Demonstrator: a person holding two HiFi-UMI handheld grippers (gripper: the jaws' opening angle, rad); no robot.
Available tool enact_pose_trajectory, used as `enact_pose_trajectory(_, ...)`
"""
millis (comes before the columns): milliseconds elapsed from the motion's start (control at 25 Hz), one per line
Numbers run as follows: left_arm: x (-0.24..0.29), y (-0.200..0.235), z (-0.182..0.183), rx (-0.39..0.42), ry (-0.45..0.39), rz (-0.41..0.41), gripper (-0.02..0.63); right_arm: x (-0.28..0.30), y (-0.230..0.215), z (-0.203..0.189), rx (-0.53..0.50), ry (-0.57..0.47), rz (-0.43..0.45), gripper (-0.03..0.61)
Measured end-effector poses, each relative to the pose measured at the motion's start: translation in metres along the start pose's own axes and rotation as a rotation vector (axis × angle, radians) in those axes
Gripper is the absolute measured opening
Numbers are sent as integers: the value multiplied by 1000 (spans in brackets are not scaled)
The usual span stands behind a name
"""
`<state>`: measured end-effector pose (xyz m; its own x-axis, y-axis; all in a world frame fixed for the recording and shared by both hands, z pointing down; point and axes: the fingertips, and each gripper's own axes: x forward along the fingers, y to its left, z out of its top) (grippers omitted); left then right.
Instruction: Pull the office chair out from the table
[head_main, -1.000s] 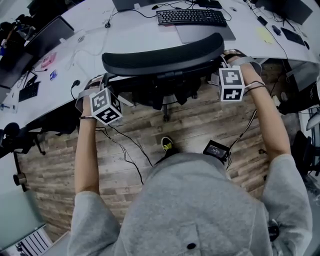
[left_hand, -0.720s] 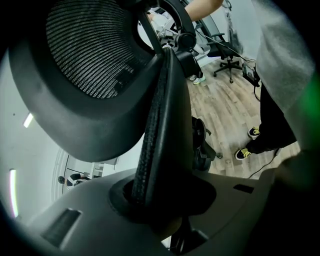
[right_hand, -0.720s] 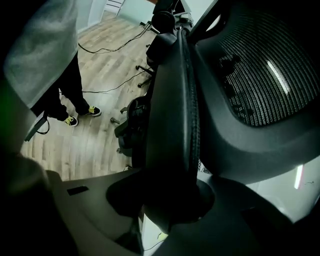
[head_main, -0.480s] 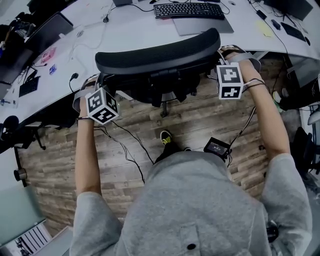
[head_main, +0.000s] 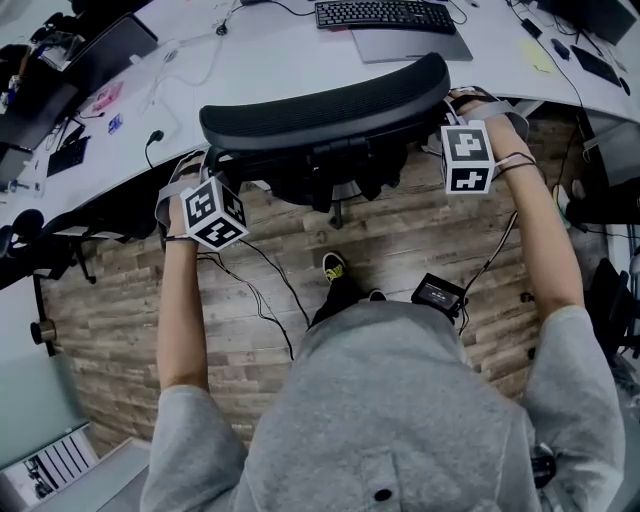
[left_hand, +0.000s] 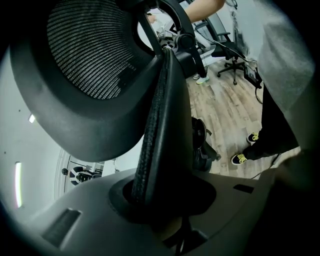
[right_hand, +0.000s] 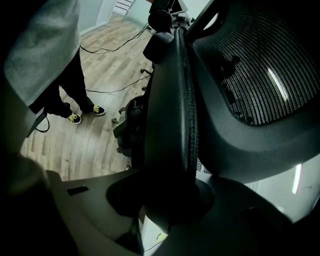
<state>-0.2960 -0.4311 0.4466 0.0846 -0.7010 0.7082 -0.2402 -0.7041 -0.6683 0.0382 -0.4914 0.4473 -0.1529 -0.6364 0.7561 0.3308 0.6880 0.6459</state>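
Left tongs (left_hand: 165, 200) and right tongs (right_hand: 172, 200) each grip a stiff side edge of the black mesh office chair (head_main: 325, 105) between them; it is probably heavy, but should roll.

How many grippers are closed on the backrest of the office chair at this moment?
2. The left gripper clamps the backrest at its left edge; the right gripper clamps its right edge. None seems hidden.
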Motion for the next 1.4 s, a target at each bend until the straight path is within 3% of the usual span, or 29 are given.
enact_pose_trajectory(1400, -90, -101, 37, -20, -12, 22, 124, -96, 106, -4, 0, 36, -22, 112)
